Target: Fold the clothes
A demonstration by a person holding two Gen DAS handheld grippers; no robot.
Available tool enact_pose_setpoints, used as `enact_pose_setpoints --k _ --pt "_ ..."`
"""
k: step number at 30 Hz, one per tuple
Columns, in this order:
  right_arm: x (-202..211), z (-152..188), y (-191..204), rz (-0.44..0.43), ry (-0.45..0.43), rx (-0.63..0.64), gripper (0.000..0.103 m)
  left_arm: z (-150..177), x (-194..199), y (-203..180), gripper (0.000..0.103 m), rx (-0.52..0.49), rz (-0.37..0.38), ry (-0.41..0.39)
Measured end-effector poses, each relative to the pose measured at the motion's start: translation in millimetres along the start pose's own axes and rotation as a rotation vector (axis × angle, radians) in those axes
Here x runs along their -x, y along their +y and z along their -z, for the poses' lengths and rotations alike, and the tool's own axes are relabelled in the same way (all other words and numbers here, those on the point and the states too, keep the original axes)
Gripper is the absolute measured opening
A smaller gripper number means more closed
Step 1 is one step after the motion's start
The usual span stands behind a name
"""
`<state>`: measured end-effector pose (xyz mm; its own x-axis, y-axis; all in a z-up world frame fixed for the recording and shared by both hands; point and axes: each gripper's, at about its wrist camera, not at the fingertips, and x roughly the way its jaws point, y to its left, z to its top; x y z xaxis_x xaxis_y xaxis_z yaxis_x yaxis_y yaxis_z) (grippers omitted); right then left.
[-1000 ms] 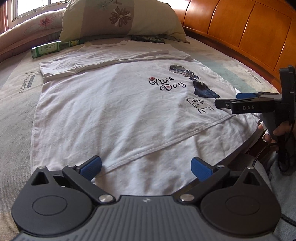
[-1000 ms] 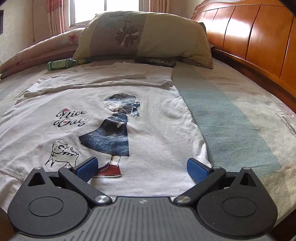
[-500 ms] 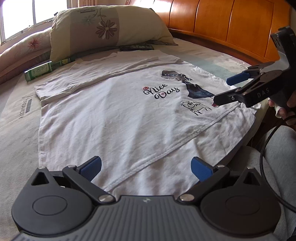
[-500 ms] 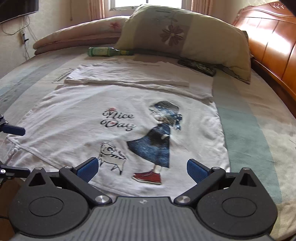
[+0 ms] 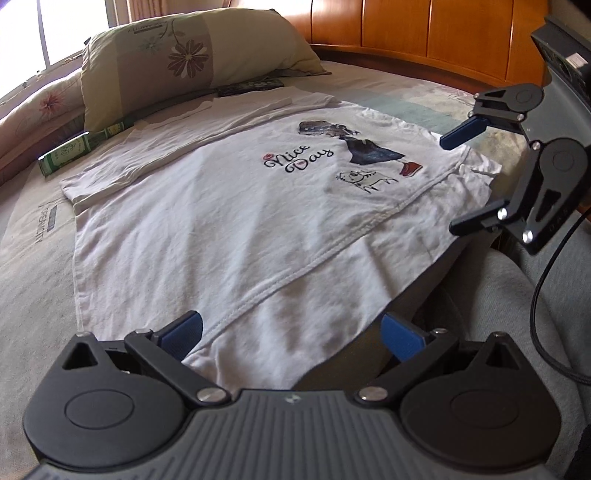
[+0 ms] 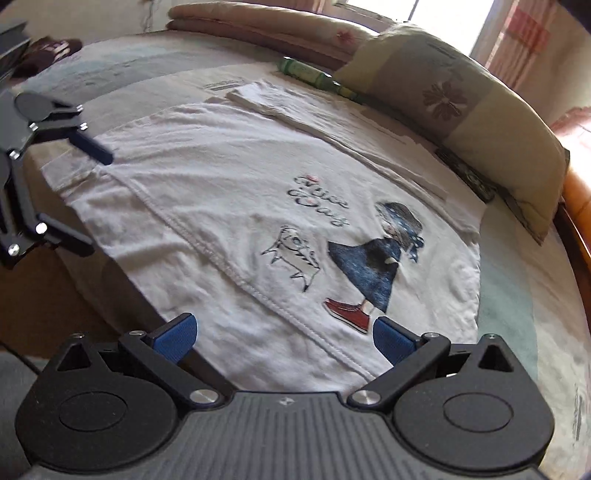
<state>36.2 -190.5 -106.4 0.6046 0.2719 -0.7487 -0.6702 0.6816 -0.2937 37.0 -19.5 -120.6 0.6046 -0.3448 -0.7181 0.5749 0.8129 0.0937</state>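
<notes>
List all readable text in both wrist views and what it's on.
"Nice Day": script print on the shirt.
"DREAMCITY", roughly: tag on the bedsheet; letters small, so unsure.
Same-looking word along the pillow top edge: too small to confirm.
Green bottle label: print too small to read.
Right gripper side lettering: too dim to read.
Left gripper: small logo mark, no words.

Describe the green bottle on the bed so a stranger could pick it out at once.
Start at the big floral pillow by the wooden headboard. Just off its window-side end, beyond the white printed T-shirt, a green bottle lies on its side on the bedspread. It is the only green, cylindrical thing there; the dark flat object at the pillow's other end is black.
</notes>
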Motion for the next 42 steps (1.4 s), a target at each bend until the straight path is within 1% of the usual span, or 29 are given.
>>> enact_pose_setpoints --k 1,2,5,6,9,11,13,16,19,25,30,32,35,38,41,42 --pt "-1.3 -0.9 10.1 0.016 0.004 0.066 0.103 -3.6 -1.6 -4.5 0.102 -0.015 0.009 -0.006" --pt "-5.2 -1.8 18.4 0.049 0.016 0.126 0.103 -7.2 -3.3 -9.0 0.102 -0.029 0.017 -0.012" --pt "-10.5 -4.0 24.6 0.082 0.038 0.186 0.103 -16.5 -6.8 -20.7 0.102 -0.065 0.042 -0.025" --pt "-9.6 -5.2 23.7 0.092 0.037 0.183 0.103 -19.3 -7.7 -24.1 0.102 -0.076 0.05 -0.029" --pt "-4.3 -9.9 14.2 0.151 0.014 0.153 0.103 -22.1 -13.2 -28.7 0.102 -0.104 0.04 -0.024" --pt "-1.4 -13.6 2.8 0.174 -0.002 0.105 0.103 -23.6 -17.0 -31.4 0.102 -0.122 0.032 -0.019" --pt "0.8 -16.0 -6.3 0.176 -0.012 0.058 0.103 -25.1 -20.8 -34.2 0.102 -0.141 0.023 -0.015" --pt "4.0 -16.2 -9.0 0.168 -0.023 0.039 0.103 -27.4 -26.5 -38.3 0.102 -0.169 0.011 -0.009" --pt "3.6 -12.6 -0.3 0.16 -0.013 0.073 0.103 -29.7 -32.2 -42.4 0.102 -0.197 -0.002 -0.002" --pt "-4.9 -7.2 18.5 0.136 0.01 0.134 0.103 -25.7 -29.3 -33.0 0.102 -0.158 0.003 0.005" --pt "-11.7 -15.9 34.1 0.12 -0.011 0.19 0.103 -24.2 -26.5 -28.8 0.102 -0.143 -0.003 0.006" --pt "-14.6 -18.0 39.9 0.144 -0.015 0.23 0.103 -24.5 -25.4 -27.7 0.102 -0.145 -0.003 0.007" --pt "-15.0 -19.6 47.1 0.189 -0.032 0.297 0.103 -25.6 -23.1 -28.8 0.102 -0.154 0.015 0.005" --pt "-15.0 -17.1 56.4 0.281 -0.049 0.399 0.103 -27.2 -23.4 -34.3 0.102 -0.188 0.035 -0.006" --pt "-10.8 -18.3 57.4 0.327 -0.075 0.423 0.103 -29.2 -29.3 -41.2 0.102 -0.239 0.019 -0.007" --pt "-9.3 -19.6 55.8 0.326 -0.078 0.411 0.103 -29.9 -30.4 -42.4 0.102 -0.252 0.015 -0.01"
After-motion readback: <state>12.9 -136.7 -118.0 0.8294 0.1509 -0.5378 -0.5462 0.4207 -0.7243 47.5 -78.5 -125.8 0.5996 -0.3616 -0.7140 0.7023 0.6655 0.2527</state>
